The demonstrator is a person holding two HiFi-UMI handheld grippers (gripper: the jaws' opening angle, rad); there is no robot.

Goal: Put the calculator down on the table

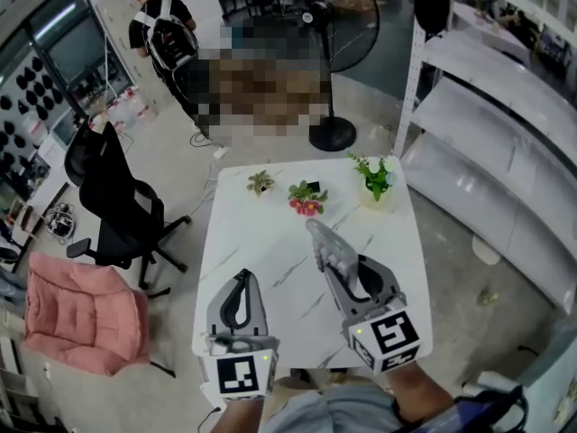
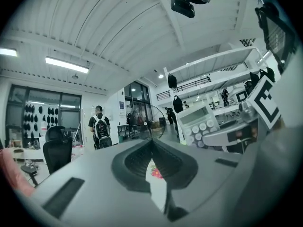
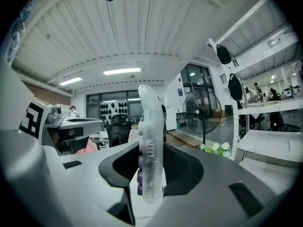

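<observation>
Left claw: the left gripper [image 1: 242,276] hangs over the table's near-left corner, jaws tip to tip with nothing between them. It's a spectator here!
Table: the white marble table [image 1: 270,242] has plenty of bare top in the middle and along the near edge.
Right claw: the right gripper [image 1: 353,273] is over the near-right part of the table. Its jaws stand part-way apart and are clamped on the calculator's two faces.
Calculator: the calculator [image 1: 326,246] is off the table, held on edge, with its free end reaching out toward the table's centre.
Far edge, left to right: a small succulent [image 1: 261,182], pink flowers [image 1: 307,198], and a leafy green plant in a pot [image 1: 377,180] toward the far-right corner, all well clear of the calculator.
Risk one: if the jaws open while it's on edge, I'd expect it to topple and slap down, maybe face first. The cause would be releasing before the wrist rolls it flat.
Risk two: letting go high means a drop, not a placement, and the smooth plastic could skid on the slick marble.
Risk three: too far forward and the long free end could nudge the pink flowers.
Calculator against the claw: in the right gripper view it stands upright dead centre between the jaws. Only its lower end is pinched, most of its length sticks out past the tips, and its keys face the left claw.
</observation>
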